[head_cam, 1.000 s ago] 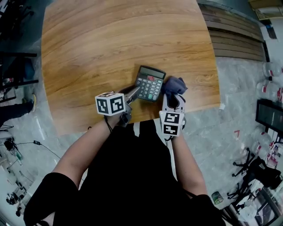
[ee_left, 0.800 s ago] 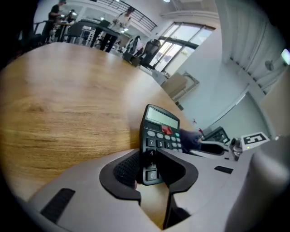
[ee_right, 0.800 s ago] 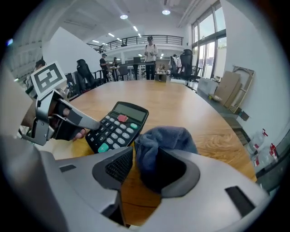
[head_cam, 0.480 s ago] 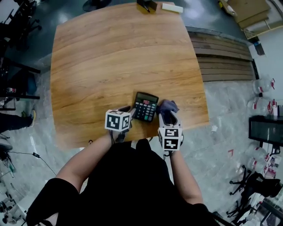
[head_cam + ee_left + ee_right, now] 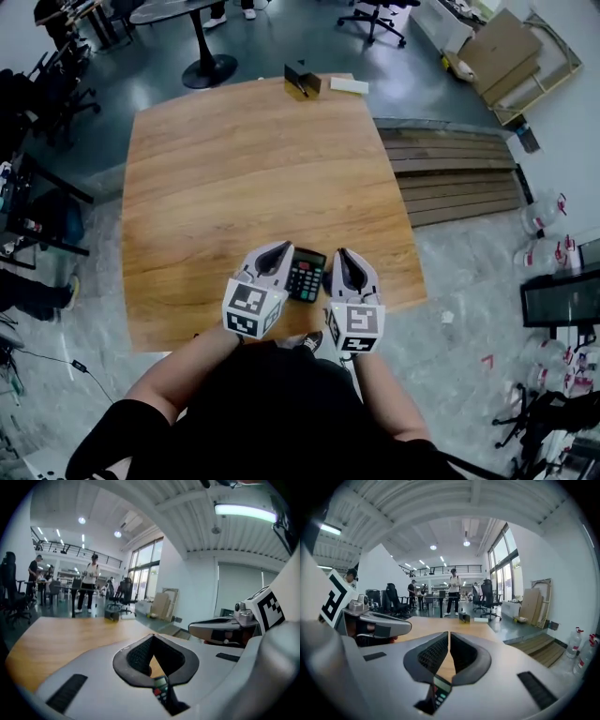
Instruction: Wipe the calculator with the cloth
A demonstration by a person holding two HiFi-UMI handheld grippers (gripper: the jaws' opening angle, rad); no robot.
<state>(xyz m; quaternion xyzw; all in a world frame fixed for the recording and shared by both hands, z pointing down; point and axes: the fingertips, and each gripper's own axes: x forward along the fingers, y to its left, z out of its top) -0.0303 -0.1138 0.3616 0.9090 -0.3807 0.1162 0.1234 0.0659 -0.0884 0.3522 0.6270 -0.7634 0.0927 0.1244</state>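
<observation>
The dark calculator (image 5: 306, 274) lies flat near the front edge of the wooden table (image 5: 234, 178), far below both raised grippers. My left gripper (image 5: 284, 247) hovers over its left side, jaws shut and empty; its pads meet at the tip (image 5: 152, 637). My right gripper (image 5: 337, 253) hovers over its right side. Its jaws are closing, a thin slit still shows between the pads (image 5: 448, 634), and nothing is between them. The calculator shows through each gripper's jaw gap (image 5: 161, 691) (image 5: 439, 691). No cloth is in view; the right gripper hides the spot beside the calculator.
A small dark box (image 5: 300, 77) and a white block (image 5: 349, 86) sit at the table's far edge. Stacked wooden planks (image 5: 459, 178) lie on the floor to the right. Office chairs and a round table base (image 5: 208, 67) stand beyond the table.
Both grippers rose well above the table. The left let go of the calculator and shut. The right left the blue cloth, which no longer shows.
</observation>
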